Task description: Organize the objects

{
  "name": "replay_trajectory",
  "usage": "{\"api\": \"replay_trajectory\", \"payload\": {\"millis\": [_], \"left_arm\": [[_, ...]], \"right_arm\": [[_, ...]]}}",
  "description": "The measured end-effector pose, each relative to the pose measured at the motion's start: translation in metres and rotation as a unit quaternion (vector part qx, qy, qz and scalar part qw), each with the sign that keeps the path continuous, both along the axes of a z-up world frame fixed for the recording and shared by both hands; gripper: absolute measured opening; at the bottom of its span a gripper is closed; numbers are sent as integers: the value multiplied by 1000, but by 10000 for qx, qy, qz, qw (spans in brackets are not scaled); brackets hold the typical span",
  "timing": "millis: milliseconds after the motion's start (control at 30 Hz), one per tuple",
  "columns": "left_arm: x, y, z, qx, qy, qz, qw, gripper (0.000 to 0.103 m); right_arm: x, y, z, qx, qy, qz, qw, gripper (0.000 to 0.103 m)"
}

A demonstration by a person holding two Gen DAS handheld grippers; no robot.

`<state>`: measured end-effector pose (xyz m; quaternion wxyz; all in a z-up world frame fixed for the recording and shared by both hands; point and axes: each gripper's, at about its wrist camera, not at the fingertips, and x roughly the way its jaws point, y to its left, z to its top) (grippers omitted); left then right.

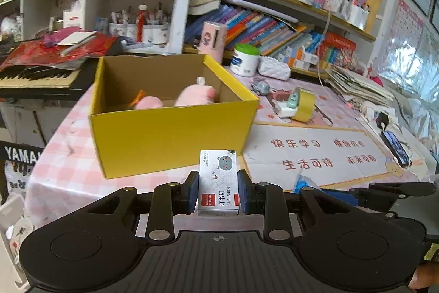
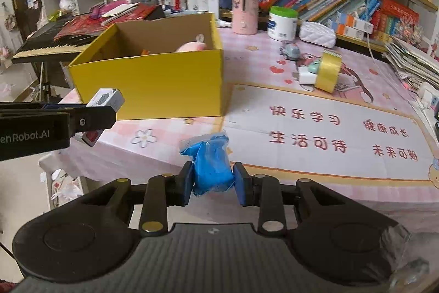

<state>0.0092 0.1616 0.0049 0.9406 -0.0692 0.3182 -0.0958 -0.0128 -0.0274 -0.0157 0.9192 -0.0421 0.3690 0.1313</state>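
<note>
Left gripper point(image 1: 218, 192) clamps the staple box point(image 1: 218, 183). Right gripper point(image 2: 211, 181) pinches a blue packet point(image 2: 211, 169). Only the left wrist view shows the phone point(image 1: 396, 148).

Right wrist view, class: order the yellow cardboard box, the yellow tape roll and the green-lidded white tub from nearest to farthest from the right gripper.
1. Yellow cardboard box, ahead left.
2. Yellow tape roll, ahead right.
3. Green-lidded white tub, at the back by the shelves.

A table under a pink checked cloth point(image 2: 170, 131) carries an open yellow cardboard box point(image 2: 153, 84), a yellow tape roll point(image 2: 328, 72) and a white green-lidded tub point(image 2: 282, 24).
</note>
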Motion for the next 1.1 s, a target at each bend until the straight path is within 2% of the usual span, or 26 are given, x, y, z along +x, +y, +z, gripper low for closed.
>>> {"api": "replay_trajectory", "payload": {"millis": [500,700,900,1100], "left_arm": [[-36,59,6,-173,-193,882,9958,28],[-39,66,12,-141,-337,1109,9932,28],[-19,59,34,12,-852,1054,9908,28],[28,53,50,91,-1052,1029,9891,28]], "right_arm": [[-10,62,7,-114,-46,841,9964,29],[-7,82,8,-139,-78,1230,9923,29],[13,78,22,3,-443,1164,9922,29],[53,69,43,158,-757,1022,9918,29]]}}
